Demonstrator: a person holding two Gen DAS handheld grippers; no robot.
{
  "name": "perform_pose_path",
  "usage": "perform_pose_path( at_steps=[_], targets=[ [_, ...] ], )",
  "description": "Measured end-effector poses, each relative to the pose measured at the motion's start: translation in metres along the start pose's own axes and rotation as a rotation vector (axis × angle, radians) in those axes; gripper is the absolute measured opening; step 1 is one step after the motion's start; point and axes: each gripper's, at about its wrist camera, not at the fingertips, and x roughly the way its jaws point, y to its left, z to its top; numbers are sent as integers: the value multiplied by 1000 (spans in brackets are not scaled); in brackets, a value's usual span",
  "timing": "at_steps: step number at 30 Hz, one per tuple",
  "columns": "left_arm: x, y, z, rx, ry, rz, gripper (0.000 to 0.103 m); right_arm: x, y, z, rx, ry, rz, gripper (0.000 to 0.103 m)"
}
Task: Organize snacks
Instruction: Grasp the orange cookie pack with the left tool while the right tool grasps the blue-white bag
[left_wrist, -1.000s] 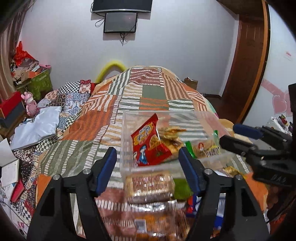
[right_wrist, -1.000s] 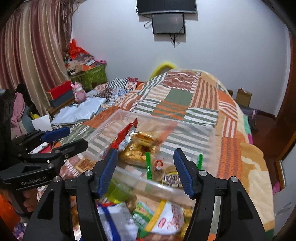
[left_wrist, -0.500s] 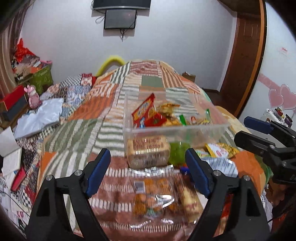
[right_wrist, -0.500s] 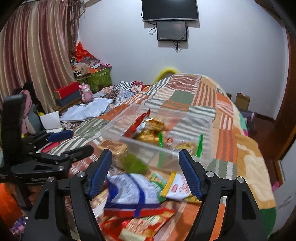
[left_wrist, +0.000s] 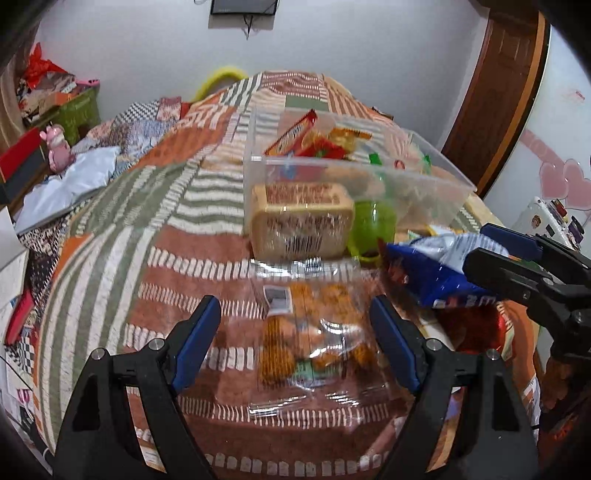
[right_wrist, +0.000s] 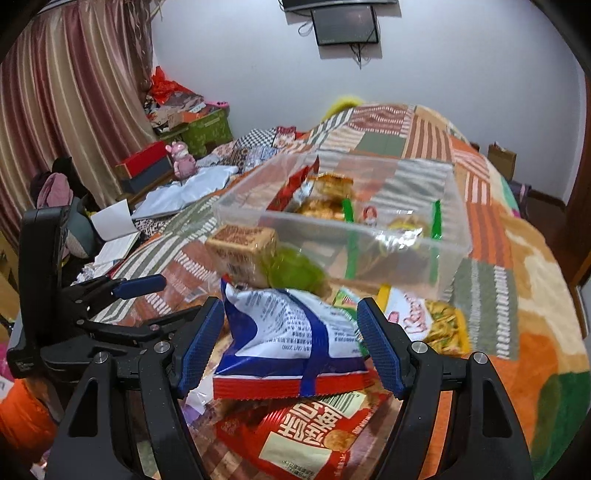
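A clear plastic bin (left_wrist: 436, 184) (right_wrist: 454, 221) on the patchwork bedspread holds several snack packets. Just in front of it lie a tan biscuit pack (left_wrist: 301, 218) (right_wrist: 240, 251) and a green item (left_wrist: 373, 225). My left gripper (left_wrist: 295, 343) is open over a clear bag of orange snacks (left_wrist: 314, 343), which lies between the fingers untouched. My right gripper (right_wrist: 291, 347) is open too, with a blue-and-white bag (right_wrist: 291, 332) (left_wrist: 432, 269) lying between its pads. That bag rests on a red packet (right_wrist: 314, 435). Each gripper shows at the edge of the other's view.
A yellow-and-white snack bag (right_wrist: 439, 321) lies right of the blue one. Left of the bed are a white pillow (left_wrist: 62, 188), boxes (right_wrist: 144, 166), a pink toy (right_wrist: 183, 158) and curtains (right_wrist: 74, 92). A brown door (left_wrist: 495, 85) stands at the right.
Both grippers drew back from the clear bin and sank toward the loose packets in front of it. Their jaws stand wider than a second ago.
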Motion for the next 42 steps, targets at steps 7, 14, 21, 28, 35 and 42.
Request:
perform_pose_path(
  at_steps=[7,14,21,28,35,42],
  targets=[
    [5,-3,-7,7,12,-27,83,10,-1,-7,5,38,-5,74],
    [9,-2,-17,9,21,-25,83,19,-2,-12,18,68,7,80],
    [15,2,-18,-29,29,-50,71,22,-5,-14,35,76,24,80],
    [10,-1,-21,-16,8,-54,64,19,-4,-15,33,61,20,75],
    [-3,-2,-22,-9,-18,-64,59,14,-1,-14,29,46,1,72],
    [-26,-1,-17,-15,-73,-67,57,-1,-2,-9,35,4,-9,71]
  ],
)
